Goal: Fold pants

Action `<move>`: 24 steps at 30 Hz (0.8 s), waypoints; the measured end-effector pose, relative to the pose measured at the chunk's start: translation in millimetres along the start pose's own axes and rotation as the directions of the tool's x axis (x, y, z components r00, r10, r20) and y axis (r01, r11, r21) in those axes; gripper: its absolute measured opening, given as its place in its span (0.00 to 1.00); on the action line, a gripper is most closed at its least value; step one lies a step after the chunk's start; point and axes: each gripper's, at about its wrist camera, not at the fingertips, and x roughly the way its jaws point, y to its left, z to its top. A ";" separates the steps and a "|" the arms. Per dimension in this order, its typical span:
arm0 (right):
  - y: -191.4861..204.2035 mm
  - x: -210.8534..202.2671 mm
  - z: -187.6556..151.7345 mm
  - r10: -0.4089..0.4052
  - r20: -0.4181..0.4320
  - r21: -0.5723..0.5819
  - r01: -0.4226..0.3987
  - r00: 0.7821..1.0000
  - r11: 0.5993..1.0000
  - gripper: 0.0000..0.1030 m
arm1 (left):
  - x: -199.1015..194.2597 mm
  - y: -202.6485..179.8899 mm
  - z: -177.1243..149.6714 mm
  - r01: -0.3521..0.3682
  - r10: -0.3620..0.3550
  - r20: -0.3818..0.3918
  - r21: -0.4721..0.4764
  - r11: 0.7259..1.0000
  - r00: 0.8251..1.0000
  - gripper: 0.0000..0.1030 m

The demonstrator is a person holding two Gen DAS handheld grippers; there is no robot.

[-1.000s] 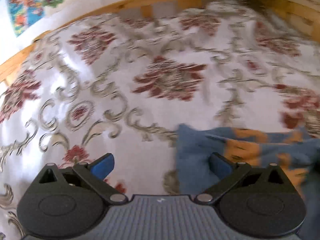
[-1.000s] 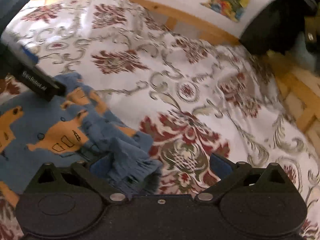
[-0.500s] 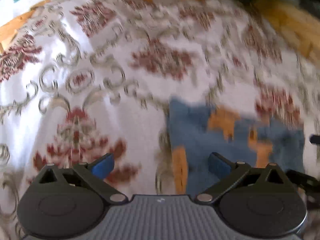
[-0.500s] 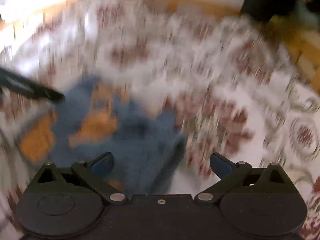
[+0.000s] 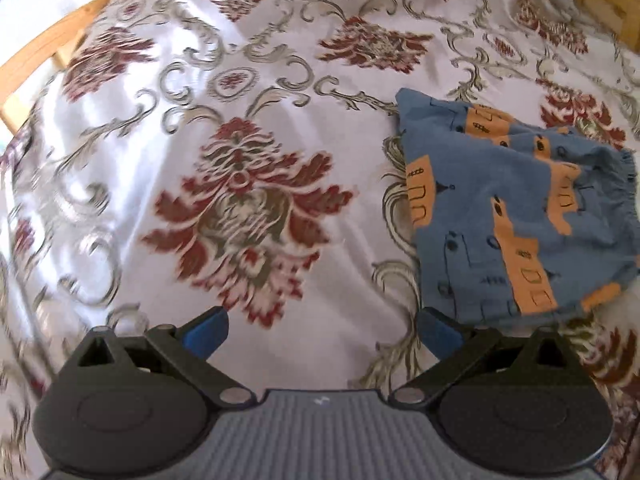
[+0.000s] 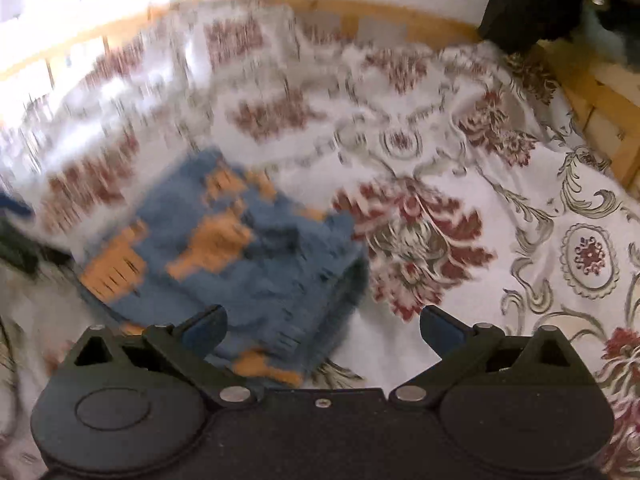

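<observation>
the pants (image 5: pixel 516 216) are lying in a compact folded bundle on the floral bedspread (image 5: pixel 248 184), blue cloth with orange prints, sitting to the right of the left gripper (image 5: pixel 322 330) and just ahead-left of the right gripper (image 6: pixel 322 330). both grippers are hovering with jaws spread wide apart, nothing between them. the right wrist view is motion-blurred so edge detail is hard to tell there. the cloth is looking thin, soft and light, with a gathered waistband edge (image 5: pixel 628 184) at the right side; it would be drooping and shifting if lifted by one point. the fold is looking close to done. if another fold or tidy-up is needed, best hold is likely at the stacked corners or along the thick folded edge, pinching all layers together so they are not sliding apart. wooden bed frame (image 6: pixel 600 92) is showing beyond the spread.
</observation>
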 end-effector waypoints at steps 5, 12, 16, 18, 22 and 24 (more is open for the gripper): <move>-0.6 -8.4 -1.6 0.023 -0.001 0.041 -0.023 1.000 0.999 0.99 | -13.1 1.7 -4.2 -0.008 0.008 0.017 -0.018 1.000 1.000 1.00; -4.9 -10.2 -1.0 0.021 0.003 0.060 -0.022 1.000 0.998 0.99 | -23.7 0.7 2.6 -0.037 0.039 0.097 -0.016 0.999 0.994 1.00; -20.7 -4.9 2.2 0.073 -0.016 0.148 -0.070 0.997 0.987 0.99 | -22.1 1.0 6.5 -0.027 0.029 0.106 -0.017 0.999 0.994 1.00; -29.1 -1.9 4.1 0.105 -0.023 0.191 -0.099 0.994 0.977 0.99 | -19.6 1.3 7.7 -0.027 0.028 0.102 -0.017 0.999 0.994 1.00; -44.7 9.9 8.8 0.204 -0.065 0.259 -0.181 0.977 0.949 0.99 | -15.5 1.0 11.5 -0.023 0.024 0.101 -0.011 1.000 0.995 1.00; -56.0 18.2 10.7 0.285 -0.070 0.311 -0.250 0.956 0.917 0.99 | -13.3 -0.6 14.2 -0.019 0.019 0.103 -0.003 1.000 0.994 1.00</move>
